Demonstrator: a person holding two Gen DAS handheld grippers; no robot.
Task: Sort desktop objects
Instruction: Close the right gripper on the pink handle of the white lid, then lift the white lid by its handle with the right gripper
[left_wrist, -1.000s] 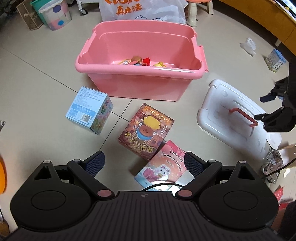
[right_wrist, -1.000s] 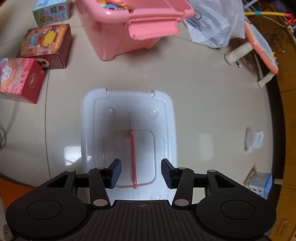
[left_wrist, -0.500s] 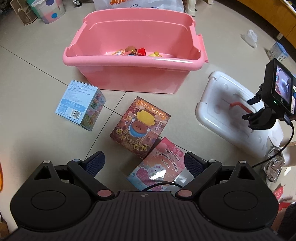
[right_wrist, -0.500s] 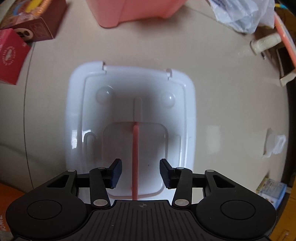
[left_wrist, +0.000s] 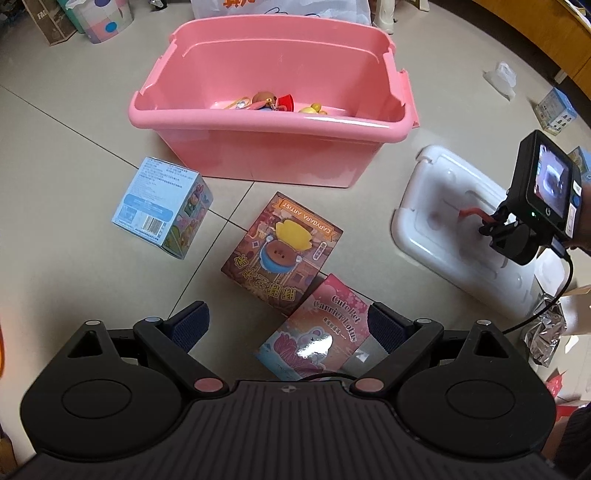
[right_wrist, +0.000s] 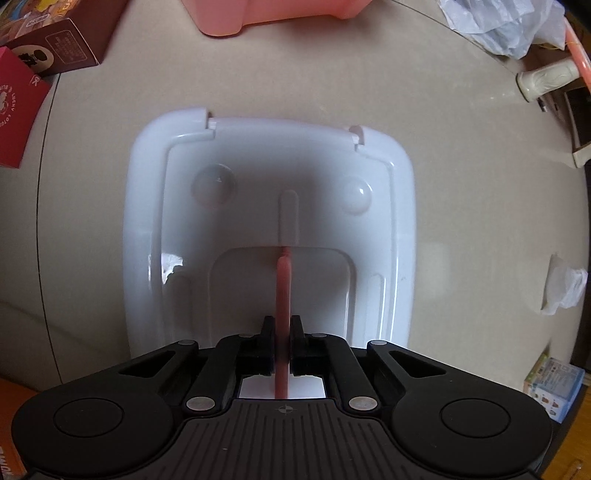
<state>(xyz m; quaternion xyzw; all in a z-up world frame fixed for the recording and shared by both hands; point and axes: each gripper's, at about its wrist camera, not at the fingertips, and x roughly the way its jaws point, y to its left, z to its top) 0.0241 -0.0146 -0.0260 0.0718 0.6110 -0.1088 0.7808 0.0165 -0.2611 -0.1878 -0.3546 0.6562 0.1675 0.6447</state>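
Pink handle (right_wrist: 283, 291) of the white lid (right_wrist: 399, 206) pinched between the fingers of the right claw (right_wrist: 283, 325), blade-thin and upright between the pads. Lid flat on the tiled floor (left_wrist: 55, 258), just right of the pink bin (left_wrist: 269, 147). Right claw angled steeply down onto the lid's middle, seen from the left wrist as a black block with a lit screen, fingertips closed on the handle (left_wrist: 471, 211) over the lid (left_wrist: 428, 229).

Left claw (left_wrist: 288, 321) held low over the floor, fingers spread wide, nothing between them but floor and box corners. Pink rabbit box (left_wrist: 317, 332) lying flat just ahead of its right finger, touching the brown capybara box (left_wrist: 282, 251) beyond it. Blue box (left_wrist: 162, 206) tipped on an edge further left, apart from both, near the bin's front wall. Small toys (left_wrist: 273, 103) in the bin's bottom.
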